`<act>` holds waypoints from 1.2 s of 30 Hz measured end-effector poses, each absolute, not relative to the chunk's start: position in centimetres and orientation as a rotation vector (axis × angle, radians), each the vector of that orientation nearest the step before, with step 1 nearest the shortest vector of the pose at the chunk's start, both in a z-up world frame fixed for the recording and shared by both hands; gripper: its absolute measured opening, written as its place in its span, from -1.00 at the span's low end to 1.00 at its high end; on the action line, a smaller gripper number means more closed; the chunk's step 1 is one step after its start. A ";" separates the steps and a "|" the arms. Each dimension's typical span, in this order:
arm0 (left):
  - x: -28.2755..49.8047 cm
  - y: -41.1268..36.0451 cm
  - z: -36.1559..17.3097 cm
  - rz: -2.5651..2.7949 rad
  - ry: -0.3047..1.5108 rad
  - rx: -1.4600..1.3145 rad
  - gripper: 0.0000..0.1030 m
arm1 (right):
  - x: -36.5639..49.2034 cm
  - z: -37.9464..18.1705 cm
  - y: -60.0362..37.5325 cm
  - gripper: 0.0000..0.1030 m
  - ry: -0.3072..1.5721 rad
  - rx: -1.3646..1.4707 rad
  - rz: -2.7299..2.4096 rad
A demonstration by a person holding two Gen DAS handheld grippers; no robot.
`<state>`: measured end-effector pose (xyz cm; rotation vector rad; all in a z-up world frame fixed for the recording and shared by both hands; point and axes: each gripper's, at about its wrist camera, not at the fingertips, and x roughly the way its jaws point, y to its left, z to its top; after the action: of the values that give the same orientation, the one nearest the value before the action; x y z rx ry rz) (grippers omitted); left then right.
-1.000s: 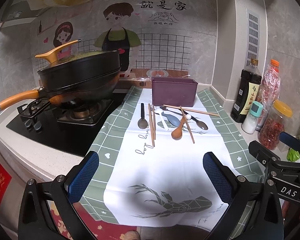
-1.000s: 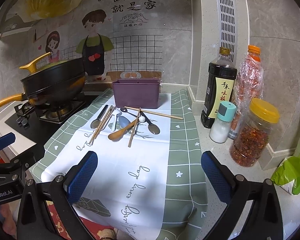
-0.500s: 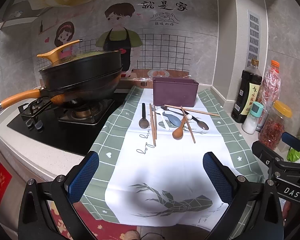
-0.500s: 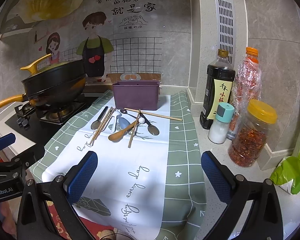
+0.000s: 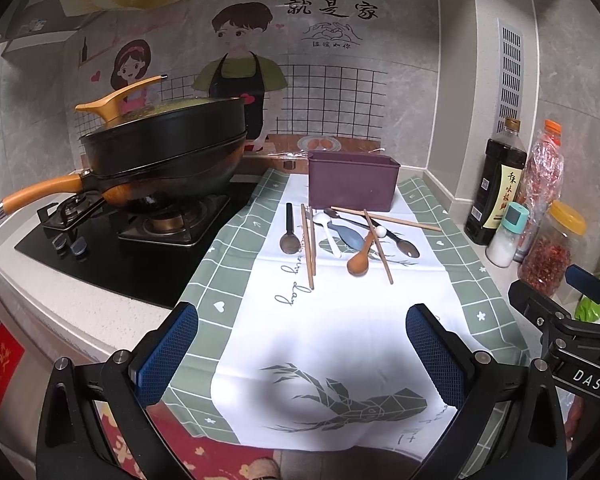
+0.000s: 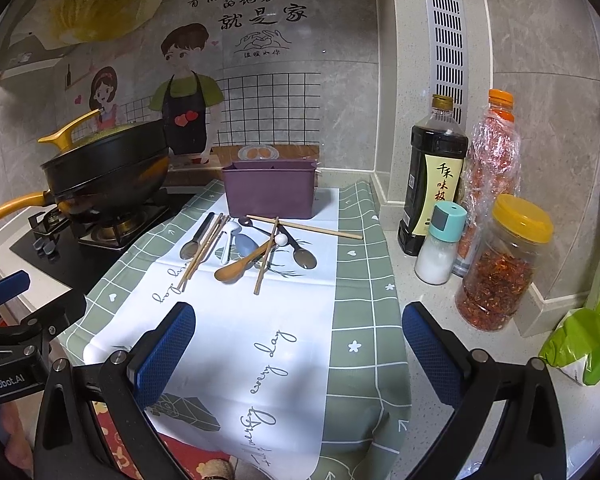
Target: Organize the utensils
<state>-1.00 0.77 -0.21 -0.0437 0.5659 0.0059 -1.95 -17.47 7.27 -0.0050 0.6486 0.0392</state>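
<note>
Utensils: spoons and chopsticks lie in a loose pile on the cloth (image 5: 340,320), just in front of the purple holder (image 5: 354,184), none yet inside it.
Pile layout: the wooden spoon (image 5: 360,258) lies between a white spoon (image 5: 328,232) and a single chopstick (image 5: 378,246); a dark metal spoon (image 5: 400,242) runs under that chopstick; a chopstick pair (image 5: 309,246) and a black-handled spoon (image 5: 290,232) lie apart on the left.
Left tongs (image 5: 302,354): jaws spread wide, holding nothing, hovering over the near end of the cloth, well short of the pile.
Right tongs (image 6: 298,354): jaws spread wide, empty, over the right half of the cloth.
Risk, crossed items: lifting one piece from the tangle probably drags or flips its neighbours, since several overlap.
Risk, thin chopsticks: flat on the cloth they offer little to pinch; a shallow closure may slip off or take only one of the pair.
Risk, cloth: pads pressed low may snag the fabric, which overhangs the worktop edge, and shift the whole pile.
Risk, surroundings: the wok (image 5: 164,160) on the left and the soy bottle (image 6: 434,184), salt shaker (image 6: 440,244) and chilli jar (image 6: 504,264) on the right stand near; a wide swing could knock them.
Risk, holder: it looks light; a utensil pushed against its rim may tip it or slide it back.
</note>
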 end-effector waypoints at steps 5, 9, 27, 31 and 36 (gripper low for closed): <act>-1.0 0.8 -0.2 0.006 0.564 -0.041 1.00 | -2.0 7.3 -17.4 1.00 0.650 -0.005 0.040; -0.9 0.8 -0.2 0.005 0.566 -0.039 1.00 | -1.9 7.2 -17.5 1.00 0.650 -0.006 0.040; 0.9 0.3 0.2 -0.010 0.573 -0.019 1.00 | -0.8 7.3 -17.5 1.00 0.638 -0.017 0.040; 1.9 0.7 0.4 -0.045 0.562 -0.039 1.00 | 0.3 7.8 -17.4 1.00 0.621 -0.028 0.034; 4.0 0.7 0.8 -0.046 0.546 -0.018 1.00 | 2.4 8.2 -17.4 1.00 0.609 -0.040 0.024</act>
<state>3.96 0.70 0.79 -0.0178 0.5456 -0.0459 2.39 -17.39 8.21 -0.0404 0.6095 0.0242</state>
